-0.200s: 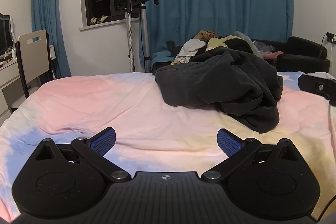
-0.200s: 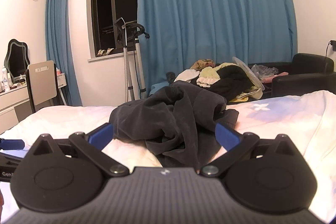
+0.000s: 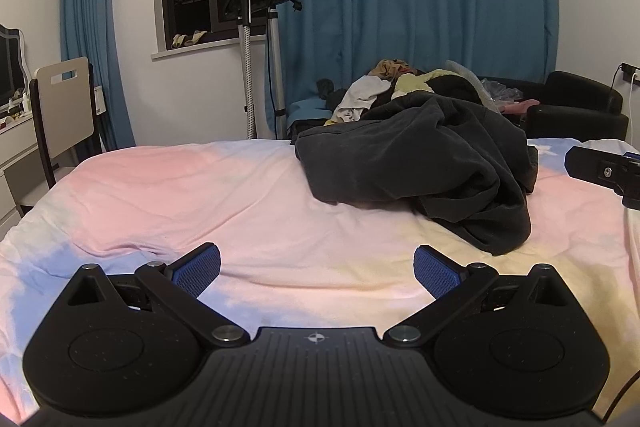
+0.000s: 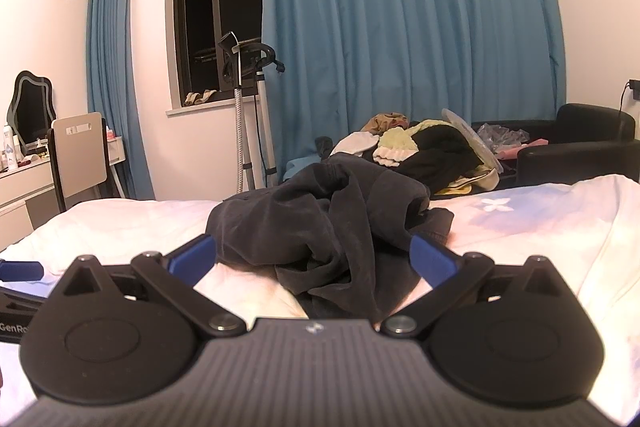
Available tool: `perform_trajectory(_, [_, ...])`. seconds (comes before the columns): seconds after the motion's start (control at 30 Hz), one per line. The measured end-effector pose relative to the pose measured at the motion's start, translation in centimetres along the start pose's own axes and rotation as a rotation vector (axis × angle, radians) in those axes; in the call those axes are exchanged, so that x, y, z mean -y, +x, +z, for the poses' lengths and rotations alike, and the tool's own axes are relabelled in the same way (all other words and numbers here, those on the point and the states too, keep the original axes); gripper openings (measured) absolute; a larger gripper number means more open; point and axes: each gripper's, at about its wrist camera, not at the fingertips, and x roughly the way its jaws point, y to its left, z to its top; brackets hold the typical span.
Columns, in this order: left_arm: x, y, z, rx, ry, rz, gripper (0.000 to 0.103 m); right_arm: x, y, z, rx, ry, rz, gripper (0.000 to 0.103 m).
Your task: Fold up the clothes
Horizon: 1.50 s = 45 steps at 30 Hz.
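Note:
A crumpled dark grey garment [image 3: 424, 163] lies in a heap on the pastel bedspread [image 3: 224, 203], ahead and to the right of my left gripper [image 3: 317, 269]. That gripper hovers open over bare bedding, nothing between its blue pads. In the right wrist view the same garment [image 4: 328, 227] lies just beyond my right gripper [image 4: 313, 255], which is open; a fold of cloth shows between its spread fingers, untouched as far as I can see. The right gripper's body [image 3: 604, 173] shows at the right edge of the left wrist view.
A pile of mixed clothes [image 4: 416, 151] lies behind the bed by a black sofa [image 4: 576, 143]. A garment steamer stand [image 3: 260, 59] rises by the window and blue curtains. A chair [image 3: 64, 111] and dresser stand at the left.
Both views have shifted only slightly; the grippers remain open and the garment has not moved.

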Motion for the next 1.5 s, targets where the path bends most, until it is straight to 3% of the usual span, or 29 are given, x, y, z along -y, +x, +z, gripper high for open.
perform_trajectory(1.5, [-0.4, -0.5, -0.3, 0.001, -0.019, -0.03, 0.103, 0.4, 0.0, -0.7, 0.001, 0.005, -0.036, 0.103])
